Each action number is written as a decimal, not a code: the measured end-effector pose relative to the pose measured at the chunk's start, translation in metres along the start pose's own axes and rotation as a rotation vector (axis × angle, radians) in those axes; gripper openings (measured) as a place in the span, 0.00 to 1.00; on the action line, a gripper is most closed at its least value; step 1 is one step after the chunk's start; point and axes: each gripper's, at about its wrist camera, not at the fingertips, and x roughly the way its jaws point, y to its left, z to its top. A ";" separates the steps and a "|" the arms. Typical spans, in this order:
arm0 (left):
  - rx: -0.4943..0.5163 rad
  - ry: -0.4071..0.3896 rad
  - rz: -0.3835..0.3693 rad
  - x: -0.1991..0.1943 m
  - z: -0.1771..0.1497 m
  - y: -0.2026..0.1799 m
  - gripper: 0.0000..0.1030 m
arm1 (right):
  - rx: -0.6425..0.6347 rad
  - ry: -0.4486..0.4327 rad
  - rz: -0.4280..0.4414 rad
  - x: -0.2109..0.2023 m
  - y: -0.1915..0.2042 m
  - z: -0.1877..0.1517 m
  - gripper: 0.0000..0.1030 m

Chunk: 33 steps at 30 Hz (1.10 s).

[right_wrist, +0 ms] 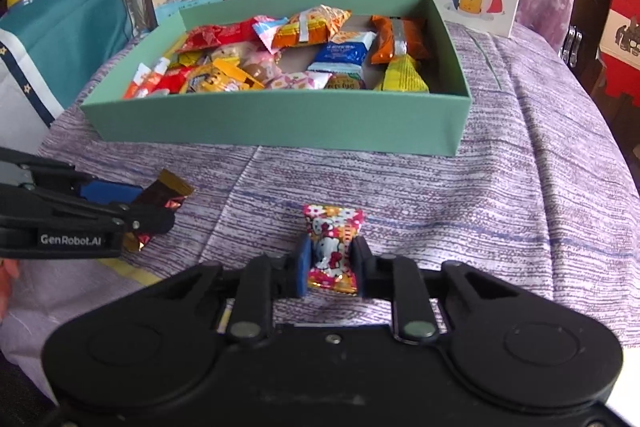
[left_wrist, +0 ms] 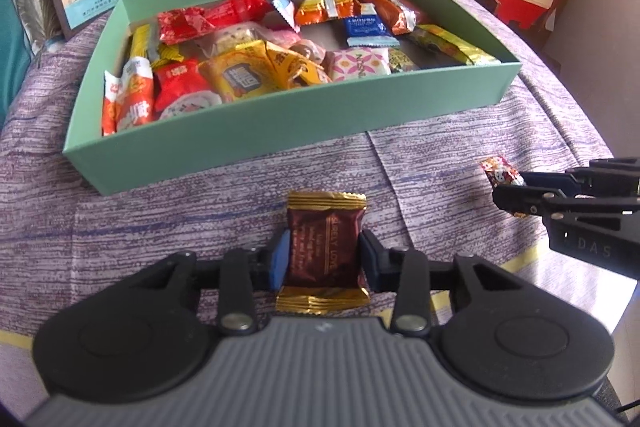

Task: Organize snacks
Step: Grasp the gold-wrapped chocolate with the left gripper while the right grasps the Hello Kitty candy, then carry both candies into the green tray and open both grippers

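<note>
Left wrist view: mounted low behind the left gripper (left_wrist: 323, 257), looking forward and steeply down along its fingers, close over the purple cloth (left_wrist: 200, 195). Right wrist view: same setup behind the right gripper (right_wrist: 330, 263), just beside. Shared by both: the green box (left_wrist: 280, 123), the cloth, the cartons behind, each other's gripper at the frame edge.

We see a purple-streaked cloth (right_wrist: 500, 211) over the surface, bearing a green snack box (right_wrist: 280, 127) toward its far edge.
</note>
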 end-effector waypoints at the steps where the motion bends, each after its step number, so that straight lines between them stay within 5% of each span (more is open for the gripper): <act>1: -0.001 -0.009 -0.003 -0.004 0.000 0.000 0.36 | 0.013 -0.005 0.009 -0.004 -0.002 0.003 0.21; 15: -0.037 -0.130 -0.052 -0.050 0.055 -0.003 0.36 | 0.126 -0.133 0.076 -0.043 -0.018 0.059 0.21; 33: -0.068 -0.133 -0.026 -0.017 0.134 0.007 0.36 | 0.172 -0.192 0.065 -0.015 -0.040 0.133 0.21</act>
